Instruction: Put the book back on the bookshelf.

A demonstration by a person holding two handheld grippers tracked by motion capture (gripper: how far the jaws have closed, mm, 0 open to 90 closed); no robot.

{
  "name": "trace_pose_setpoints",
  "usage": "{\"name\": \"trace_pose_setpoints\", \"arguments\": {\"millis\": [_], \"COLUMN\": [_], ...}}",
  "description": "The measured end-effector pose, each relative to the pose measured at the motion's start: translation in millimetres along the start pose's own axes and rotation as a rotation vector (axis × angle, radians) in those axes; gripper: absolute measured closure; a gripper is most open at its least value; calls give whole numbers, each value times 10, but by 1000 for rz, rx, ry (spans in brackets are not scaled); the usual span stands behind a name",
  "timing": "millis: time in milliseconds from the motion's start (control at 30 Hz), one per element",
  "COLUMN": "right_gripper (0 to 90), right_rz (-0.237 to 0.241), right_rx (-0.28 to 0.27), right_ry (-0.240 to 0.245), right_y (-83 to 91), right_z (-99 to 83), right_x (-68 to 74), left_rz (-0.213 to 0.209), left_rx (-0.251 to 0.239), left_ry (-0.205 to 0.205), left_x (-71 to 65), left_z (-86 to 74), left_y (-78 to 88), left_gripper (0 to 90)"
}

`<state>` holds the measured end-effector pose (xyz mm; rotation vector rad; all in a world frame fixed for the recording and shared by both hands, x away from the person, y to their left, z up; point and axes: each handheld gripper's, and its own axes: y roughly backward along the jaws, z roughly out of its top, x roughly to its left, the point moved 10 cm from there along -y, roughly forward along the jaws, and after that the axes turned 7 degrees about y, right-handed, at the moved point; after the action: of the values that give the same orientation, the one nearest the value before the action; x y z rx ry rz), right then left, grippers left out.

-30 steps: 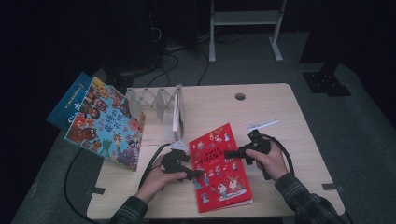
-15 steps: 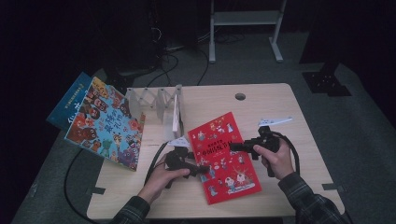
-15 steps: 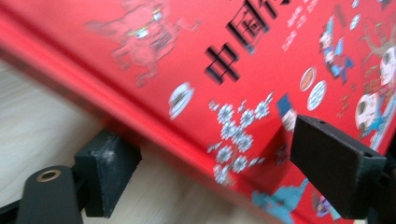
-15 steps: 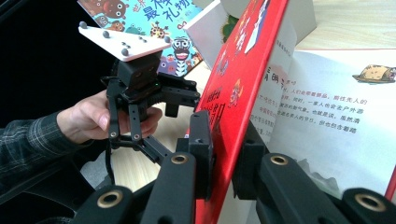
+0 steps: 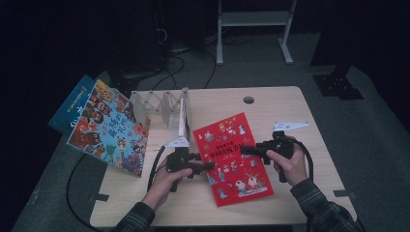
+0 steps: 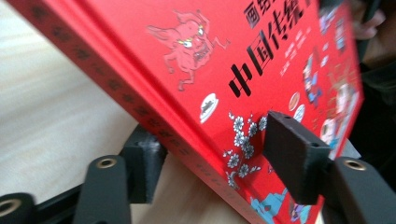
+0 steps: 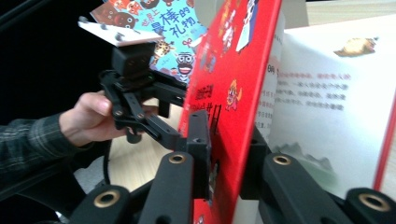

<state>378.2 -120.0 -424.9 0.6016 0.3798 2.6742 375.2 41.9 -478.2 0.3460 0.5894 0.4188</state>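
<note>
The red hardcover picture book (image 5: pixel 233 157) is held at the centre of the pale wooden tabletop (image 5: pixel 270 104). Its front cover is pinched by the right tongs (image 5: pixel 244 150) from three o'clock, lifted clear of the pages. The left tongs (image 5: pixel 209 166) at nine o'clock have just been closing around the spine edge, not yet seen pressing. Should they clamp off-centre, the book could be twisted, the cover hinge strained, or the grip lost.

My red book (image 6: pixel 261 60) has a glossy hard cover, smooth matt paper pages inside. My left gripper (image 5: pixel 205 167) is matt black plastic. Table (image 5: pixel 275 104): pale wood-grain, smooth.
</note>
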Motion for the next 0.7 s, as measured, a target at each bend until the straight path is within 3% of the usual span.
{"name": "trace_pose_setpoints", "arguments": {"millis": [233,367,700], "right_gripper": [679,622,530], "right_rz": [-71,-113,-162], "right_rx": [13,23,16], "right_ry": [71,107,155], "right_y": [2,-31,-50], "right_z": [-17,-30,-27], "right_x": [-64,-92,-116], "left_rz": [11,33,16], "left_rx": [-74,-85,-98], "left_ry": [-42,-85,-153], "left_x": [-49,-67,-177], "left_z": [135,174,262], "left_y": [97,114,140], "left_gripper": [485,480,450]}}
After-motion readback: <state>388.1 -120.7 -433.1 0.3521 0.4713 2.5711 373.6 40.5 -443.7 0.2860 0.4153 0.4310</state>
